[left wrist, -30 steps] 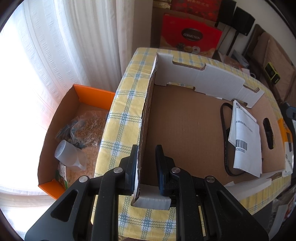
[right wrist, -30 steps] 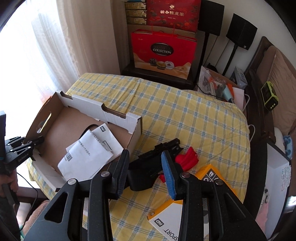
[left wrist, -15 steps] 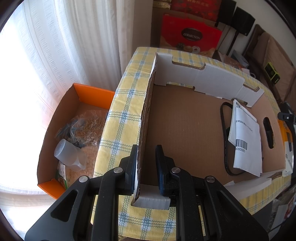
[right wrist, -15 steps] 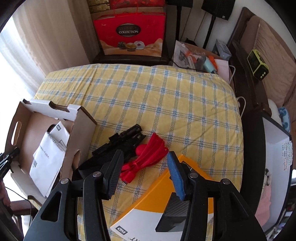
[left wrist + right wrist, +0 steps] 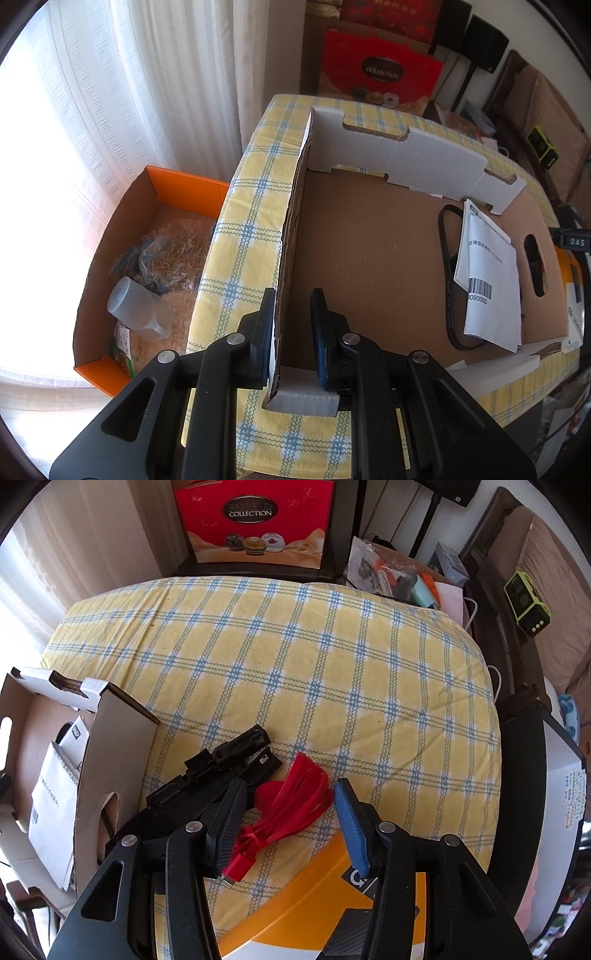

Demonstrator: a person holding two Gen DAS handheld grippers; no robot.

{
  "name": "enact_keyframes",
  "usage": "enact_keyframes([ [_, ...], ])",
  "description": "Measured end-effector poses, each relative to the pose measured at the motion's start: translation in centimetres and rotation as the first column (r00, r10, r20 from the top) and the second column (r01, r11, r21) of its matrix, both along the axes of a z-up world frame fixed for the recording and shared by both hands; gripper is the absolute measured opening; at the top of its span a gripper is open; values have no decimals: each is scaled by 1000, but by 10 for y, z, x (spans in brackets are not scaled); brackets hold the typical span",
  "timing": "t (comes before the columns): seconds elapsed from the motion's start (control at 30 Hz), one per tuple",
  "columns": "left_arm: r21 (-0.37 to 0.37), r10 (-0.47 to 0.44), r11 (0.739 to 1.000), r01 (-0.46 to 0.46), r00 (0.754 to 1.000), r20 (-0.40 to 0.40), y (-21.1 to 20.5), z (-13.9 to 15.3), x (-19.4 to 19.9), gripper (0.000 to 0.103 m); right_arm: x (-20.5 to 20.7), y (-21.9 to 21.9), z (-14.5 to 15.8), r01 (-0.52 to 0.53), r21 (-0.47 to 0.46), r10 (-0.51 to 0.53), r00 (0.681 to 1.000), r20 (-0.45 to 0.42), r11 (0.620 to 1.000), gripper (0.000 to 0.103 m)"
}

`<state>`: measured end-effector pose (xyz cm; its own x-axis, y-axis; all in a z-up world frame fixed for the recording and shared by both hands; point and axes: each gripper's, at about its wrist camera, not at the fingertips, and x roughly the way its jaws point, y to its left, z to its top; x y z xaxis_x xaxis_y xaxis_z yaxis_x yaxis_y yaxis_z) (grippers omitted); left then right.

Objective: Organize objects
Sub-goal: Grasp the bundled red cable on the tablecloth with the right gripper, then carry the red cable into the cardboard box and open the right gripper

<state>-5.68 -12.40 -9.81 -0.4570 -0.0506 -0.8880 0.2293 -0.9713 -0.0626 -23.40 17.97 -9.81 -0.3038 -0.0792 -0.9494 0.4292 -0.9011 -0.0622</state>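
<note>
My left gripper (image 5: 293, 328) is shut on the near left wall of the shallow cardboard box (image 5: 291, 221), close to its corner. White papers (image 5: 491, 280) and a black cable loop (image 5: 447, 295) lie inside the box. In the right wrist view, a bundled red cable (image 5: 299, 797) lies on the checked yellow cloth (image 5: 295, 657). My right gripper (image 5: 288, 812) hangs low over it, jaws closing, with the bundle between the fingers and no clear squeeze. A black gadget (image 5: 214, 771) lies just left of the cable, against the box's outer wall (image 5: 110, 746).
An orange and white package (image 5: 295, 904) lies under my right gripper's base. Beside the table, an orange box (image 5: 177, 184) on the floor holds a plastic cup (image 5: 138, 314) and bags. A red gift bag (image 5: 255, 517) and a cluttered bin (image 5: 399, 576) stand behind the table.
My right gripper has come down and moved right, from over the black gadget to straddling the red cable. The left gripper and the box have not moved.
</note>
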Motion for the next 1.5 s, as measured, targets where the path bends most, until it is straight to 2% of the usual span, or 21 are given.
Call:
enact_keyframes([
  [0.17, -3, 1, 1000, -1, 1000, -1, 0, 0, 0, 16, 3, 1, 5, -1, -11, 1, 999, -32, 1000, 38],
  [0.33, 0, 1, 1000, -1, 1000, -2, -1, 0, 1, 16, 8, 3, 25, -2, -38, -1, 997, -75, 999, 34],
  [0.4, 0, 1, 1000, -1, 1000, -2, -1, 0, 1, 16, 8, 5, 35, 2, -50, -6, 996, -90, 999, 8],
  [0.47, 0, 2, 1000, -2, 1000, -3, -1, 0, 1, 16, 9, 7, 47, 0, -88, -9, 995, -101, 996, 6],
  [0.63, 0, 2, 1000, -2, 1000, -3, -1, 0, 1, 16, 12, 4, 60, -12, -86, 2, 993, -121, 996, 5],
  [0.77, 2, 1, 1000, -1, 1000, -3, -1, 0, 1, 16, 9, 4, 50, 10, -55, -16, 994, -105, 998, 7],
  [0.8, 3, 0, 1000, 0, 1000, -3, -1, 0, 1, 16, 7, 6, 45, 27, -47, -32, 995, -93, 998, 10],
  [0.87, 4, -1, 1000, 1, 1000, -3, -1, 0, 1, 16, 3, 8, 35, 48, -41, -51, 996, -72, 998, 32],
  [0.9, 4, -1, 1000, 1, 1000, -2, -1, 0, 1, 16, 2, 9, 31, 51, -39, -53, 997, -62, 998, 35],
  [1.2, 4, -1, 1000, 1, 1000, -3, -2, 0, 1, 16, -3, 5, 0, 38, -8, -38, 999, -11, 999, 35],
  [1.33, 4, 0, 1000, 0, 1000, -3, -1, 0, 0, 16, -3, 5, 1, 29, -3, -29, 999, -33, 1000, 27],
  [1.5, 3, 0, 1000, 0, 1000, -3, -1, 0, 0, 16, -1, 11, 15, 47, -25, -49, 996, -69, 999, 24],
])
